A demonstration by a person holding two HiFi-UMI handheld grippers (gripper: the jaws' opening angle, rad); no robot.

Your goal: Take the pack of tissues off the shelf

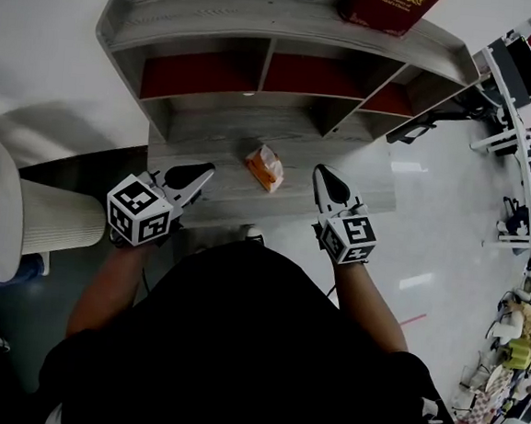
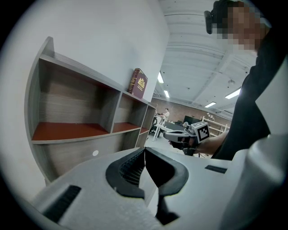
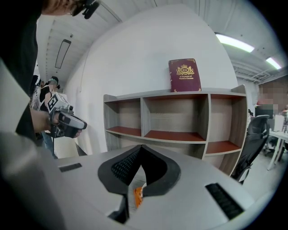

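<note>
your left gripper (image 1: 206, 169) and right gripper (image 1: 322, 172) are both clenched on nothing. the orange pack of tissues (image 1: 265, 167) lies between them on the shelf unit's lower ledge (image 1: 209, 123), apart from both. reaching in with the jaws closed would likely shove the light pack away. the upper compartments (image 1: 203, 76) look empty; a red book (image 1: 390, 5) stands on top.

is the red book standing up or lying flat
Upright: the book stands on its bottom edge atop the shelf, cover facing out.
</note>
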